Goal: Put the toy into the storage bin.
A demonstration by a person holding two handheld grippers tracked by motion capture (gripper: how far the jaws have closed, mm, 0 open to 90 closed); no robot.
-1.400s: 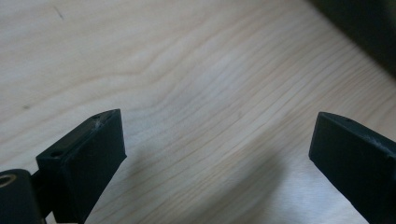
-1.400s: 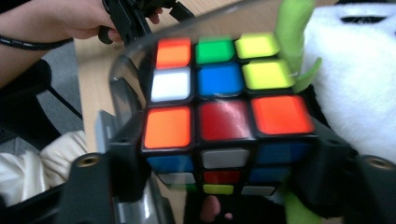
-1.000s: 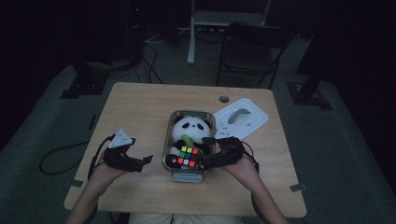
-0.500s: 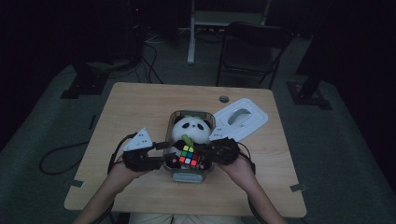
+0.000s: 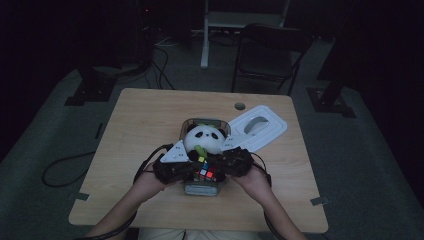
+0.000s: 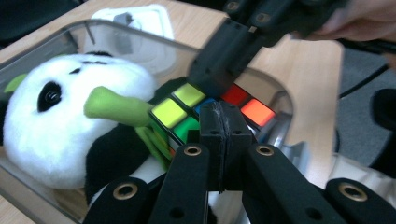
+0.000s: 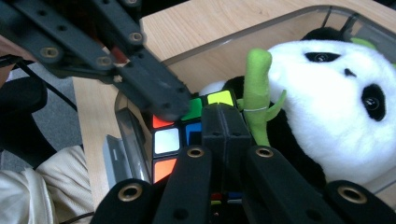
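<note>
A clear plastic bin (image 5: 200, 121) on the wooden table holds a panda plush (image 5: 205, 139) and a colour cube (image 5: 205, 174) at its near end. My left gripper (image 5: 196, 172) comes in from the left and my right gripper (image 5: 217, 170) from the right, and their tips meet over the cube. In the left gripper view the jaws (image 6: 220, 114) are pressed together with nothing between them, having just closed, just above the cube (image 6: 177, 112). In the right gripper view the jaws (image 7: 223, 116) are likewise shut and empty above the cube (image 7: 167, 140), beside the plush's green bamboo (image 7: 258, 88).
A white lid (image 5: 257, 127) lies on the table right of the bin. A small round grommet (image 5: 240, 106) sits near the far edge. A chair (image 5: 267, 50) and cables on the floor stand behind the table.
My left gripper has moved right from the table's left side to the bin, and its jaws have closed. The right gripper stayed at the bin and closed too.
</note>
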